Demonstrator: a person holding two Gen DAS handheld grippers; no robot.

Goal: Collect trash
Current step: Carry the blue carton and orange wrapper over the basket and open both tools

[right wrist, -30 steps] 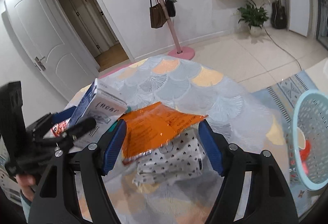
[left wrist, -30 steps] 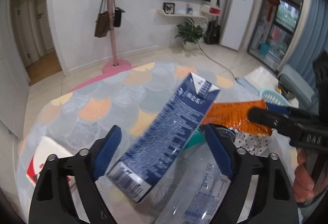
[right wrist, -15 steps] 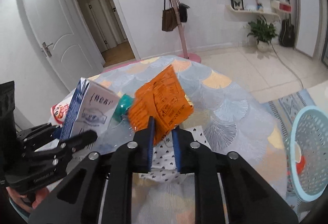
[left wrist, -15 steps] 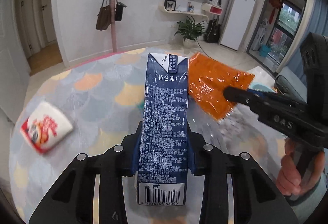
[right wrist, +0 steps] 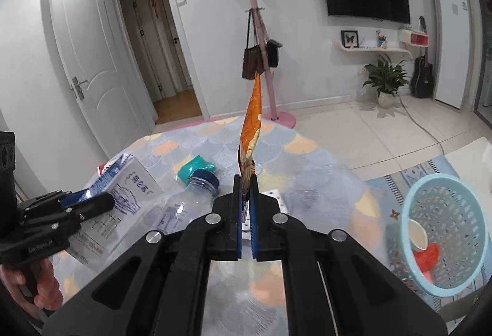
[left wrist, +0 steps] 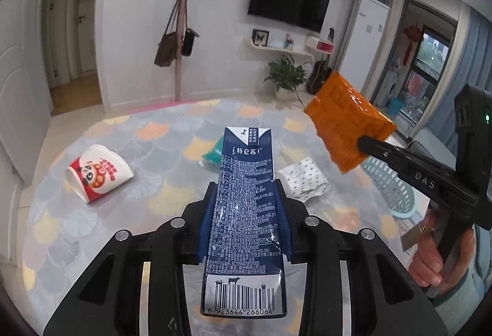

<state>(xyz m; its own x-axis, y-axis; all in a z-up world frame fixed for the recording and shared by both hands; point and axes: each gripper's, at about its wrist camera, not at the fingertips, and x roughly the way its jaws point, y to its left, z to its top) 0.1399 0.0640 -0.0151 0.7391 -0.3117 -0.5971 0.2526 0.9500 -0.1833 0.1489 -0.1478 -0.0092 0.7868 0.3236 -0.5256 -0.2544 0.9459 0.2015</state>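
Observation:
My left gripper [left wrist: 244,203] is shut on a dark blue milk carton [left wrist: 244,213] and holds it above the table; the carton also shows in the right wrist view [right wrist: 123,197]. My right gripper [right wrist: 246,182] is shut on an orange foil wrapper [right wrist: 252,120], seen edge-on and raised; the wrapper also shows in the left wrist view [left wrist: 347,126]. A light blue trash basket [right wrist: 446,231] stands on the floor to the right, with some trash inside. It shows in the left wrist view [left wrist: 393,191] behind the right gripper.
On the round table with a scale-patterned cloth [left wrist: 92,228] lie a red and white paper cup [left wrist: 98,173], a teal crumpled item [left wrist: 213,151], a white dotted wrapper [left wrist: 303,179] and a clear plastic bottle with a blue cap [right wrist: 190,197]. A pink coat stand [right wrist: 261,59] is behind.
Both grippers closed on their items, the left on the carton, the right on the orange wrapper. Both have risen higher above the table since then.

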